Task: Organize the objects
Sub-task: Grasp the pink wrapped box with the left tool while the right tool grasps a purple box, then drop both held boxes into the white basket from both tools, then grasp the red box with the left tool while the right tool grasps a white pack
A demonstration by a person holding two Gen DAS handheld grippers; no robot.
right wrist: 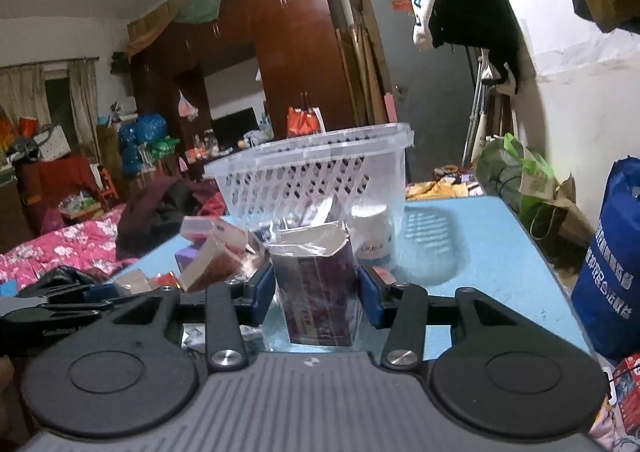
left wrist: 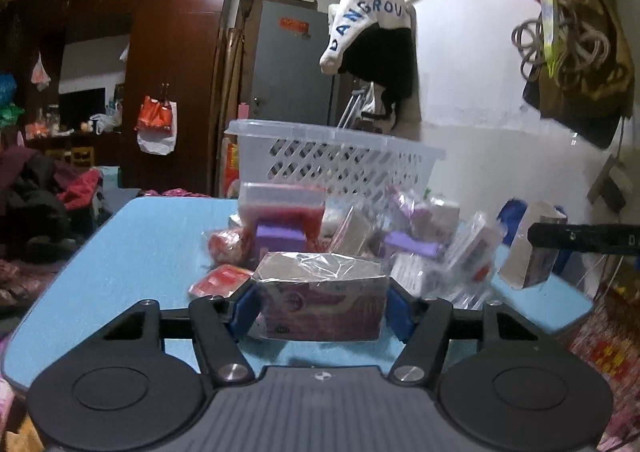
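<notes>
Left wrist view shows the left gripper (left wrist: 320,306) with its blue pads pressed on both short ends of a pink box (left wrist: 322,302) in clear wrap. The box lies flat, with its long side across the fingers. It sits low over the near edge of the blue table (left wrist: 120,272); I cannot tell if it touches the top.

The right gripper (right wrist: 318,298) squeezes a purple box (right wrist: 318,292), which stands tall between its pads, out over the middle of the table.

The white basket (left wrist: 340,164) stands at the far edge of the table, straight ahead of both grippers. A pile of small packets (left wrist: 400,236) lies between the left gripper and the basket. In the right wrist view the basket looks close behind the purple box, so the right hand seems nearer. Both boxes likely need to go up over the rim.
</notes>
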